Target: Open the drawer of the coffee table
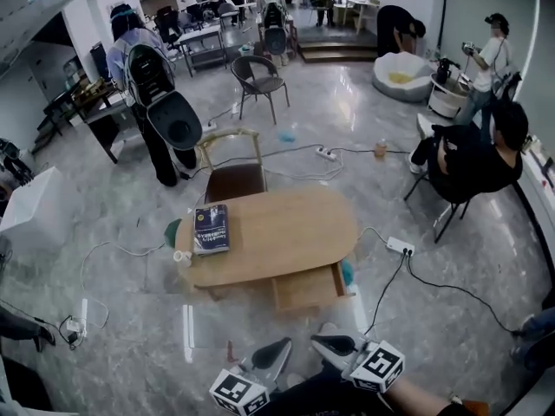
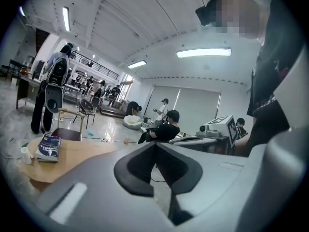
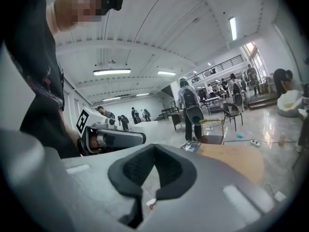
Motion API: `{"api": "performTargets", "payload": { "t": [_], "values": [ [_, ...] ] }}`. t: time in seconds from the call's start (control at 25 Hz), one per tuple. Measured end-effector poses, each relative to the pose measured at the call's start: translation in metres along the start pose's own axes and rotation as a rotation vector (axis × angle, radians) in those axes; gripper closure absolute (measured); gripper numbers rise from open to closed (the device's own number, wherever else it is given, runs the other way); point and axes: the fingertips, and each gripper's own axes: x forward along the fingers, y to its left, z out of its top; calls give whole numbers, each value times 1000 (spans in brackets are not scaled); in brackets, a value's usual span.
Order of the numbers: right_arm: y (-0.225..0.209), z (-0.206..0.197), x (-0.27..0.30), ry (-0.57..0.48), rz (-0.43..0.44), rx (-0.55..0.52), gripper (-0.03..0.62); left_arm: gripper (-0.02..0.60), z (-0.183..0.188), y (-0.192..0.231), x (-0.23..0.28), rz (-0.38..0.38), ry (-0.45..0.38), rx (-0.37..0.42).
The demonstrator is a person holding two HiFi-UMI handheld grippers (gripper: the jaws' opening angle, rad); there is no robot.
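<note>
Drawer [image 1: 308, 289] beyond the fingers [image 1: 273, 354], apart from both. Left gripper [image 1: 282, 347] and right gripper [image 1: 319, 341] clenched on nothing, tips near each other. Ahead of them, standing pulled out from under the bench [image 1: 286, 224]. Probably finished; otherwise release the fingers, hook the front, pull straight back, level, without jerking.

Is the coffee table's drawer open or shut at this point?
Open: the drawer juts out from under the coffee table's near edge, toward the person.
</note>
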Motion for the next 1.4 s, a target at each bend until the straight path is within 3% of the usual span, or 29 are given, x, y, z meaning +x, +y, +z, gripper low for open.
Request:
{"api": "performTargets", "payload": {
  "t": [0.2, 0.48, 0.84, 1.16, 1.4],
  "values": [
    [45, -10, -23, 7, -10, -20, 592, 575, -27, -32, -29, -28, 43, -2],
    [66, -17, -54, 33, 51, -84, 592, 575, -26, -73, -38, 4, 5, 47],
    [48, -26, -153, 76, 143, -129, 592, 575, -44, -155, 7, 95, -38, -31],
    [24, -62, -248, 98, 211, -93, 592, 575, -82, -239, 67, 151, -27, -53],
    [16, -71, -287, 96, 240, -44, 592, 575, -96, -279, 84, 175, -10, -81]
  ]
}}
